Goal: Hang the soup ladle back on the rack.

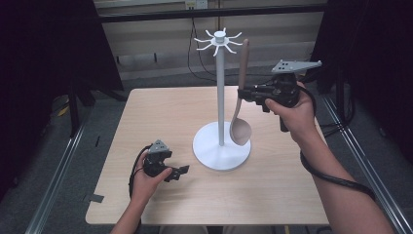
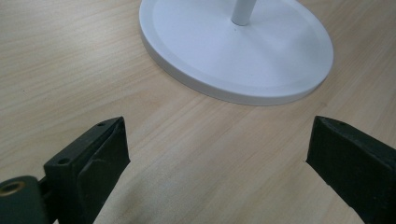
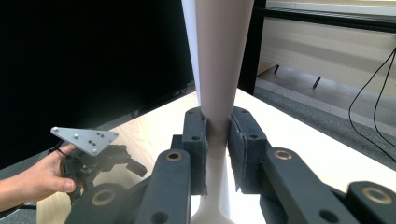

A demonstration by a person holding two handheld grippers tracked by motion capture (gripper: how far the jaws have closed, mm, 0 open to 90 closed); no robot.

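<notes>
Beside the white metal hook stand [image 1: 220, 97], the right gripper [image 1: 246, 92] clamps a rigid, light wooden spoon [image 1: 240, 127] mid-handle; the left gripper [image 1: 181, 170], near its base, is released.

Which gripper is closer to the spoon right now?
Right. The right gripper has its fingers clamped on the spoon handle beside the stand. The left gripper rests open on the table, off the stand's base.
</notes>
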